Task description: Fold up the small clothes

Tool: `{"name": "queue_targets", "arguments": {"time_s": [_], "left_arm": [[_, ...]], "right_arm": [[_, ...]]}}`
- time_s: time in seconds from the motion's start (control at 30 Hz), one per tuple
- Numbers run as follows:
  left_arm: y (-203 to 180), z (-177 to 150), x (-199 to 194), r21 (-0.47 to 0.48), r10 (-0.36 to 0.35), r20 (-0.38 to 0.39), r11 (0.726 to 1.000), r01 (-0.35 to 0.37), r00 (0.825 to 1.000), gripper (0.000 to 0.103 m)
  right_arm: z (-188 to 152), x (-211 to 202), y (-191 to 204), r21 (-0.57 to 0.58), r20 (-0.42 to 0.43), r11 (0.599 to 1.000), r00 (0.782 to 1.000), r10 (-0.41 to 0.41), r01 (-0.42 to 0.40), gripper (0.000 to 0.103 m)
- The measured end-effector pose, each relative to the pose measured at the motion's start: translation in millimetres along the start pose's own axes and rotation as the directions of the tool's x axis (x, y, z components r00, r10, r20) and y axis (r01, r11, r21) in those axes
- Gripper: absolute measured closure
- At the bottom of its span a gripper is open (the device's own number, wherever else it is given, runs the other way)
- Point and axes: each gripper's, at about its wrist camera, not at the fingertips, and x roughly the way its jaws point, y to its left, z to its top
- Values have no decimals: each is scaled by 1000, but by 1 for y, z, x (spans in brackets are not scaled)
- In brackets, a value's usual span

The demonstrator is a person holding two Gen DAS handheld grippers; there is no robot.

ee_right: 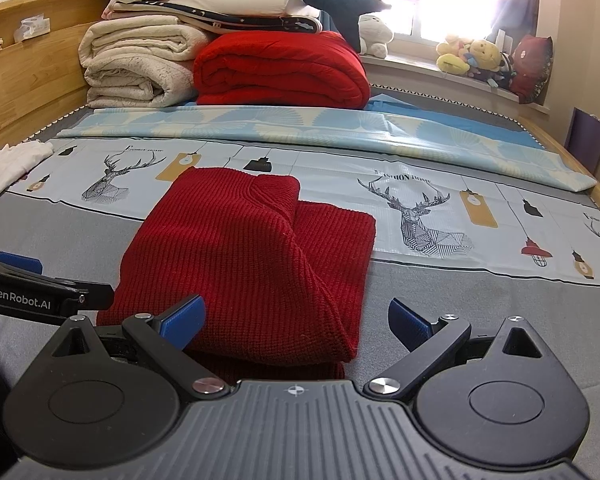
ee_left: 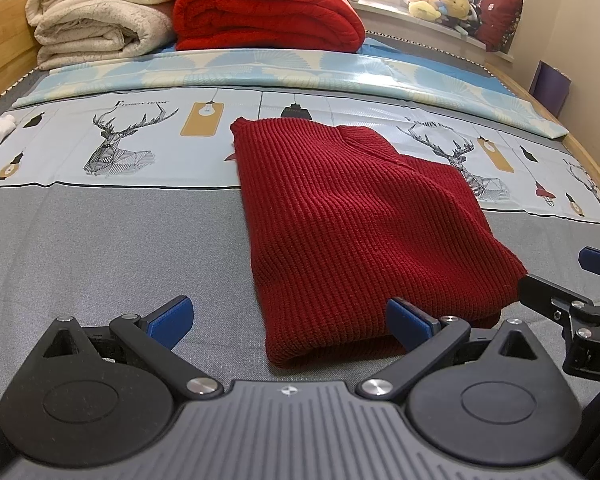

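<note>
grey woven bedspread [ee_left: 100, 240] | ribbed red knit sweater [ee_left: 340, 220] – folded | both tongs [ee_left: 290, 320] [ee_right: 296, 320] apart

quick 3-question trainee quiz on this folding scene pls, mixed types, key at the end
1. True or false: the left gripper is shut on the dark red knit sweater.
2. Multiple choice: the white garment lies (A) on the sweater, (B) apart from it near the bed's left edge, (C) on the windowsill.
3. Fill in: the bright red folded blanket sits beside a folded ____ blanket at the far end of the bed.

Key: 1 false, both the left and the right gripper are open; 2 B; 3 cream.
</note>
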Motion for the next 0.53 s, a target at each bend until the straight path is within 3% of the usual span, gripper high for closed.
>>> {"name": "queue_targets", "arguments": {"time_s": [0.53], "left_arm": [[1, -2, 0, 2, -2, 1, 1000, 2, 1000, 0]], "right_arm": [[0, 0, 0, -3, -2, 1000, 1000, 2, -2, 5]]}}
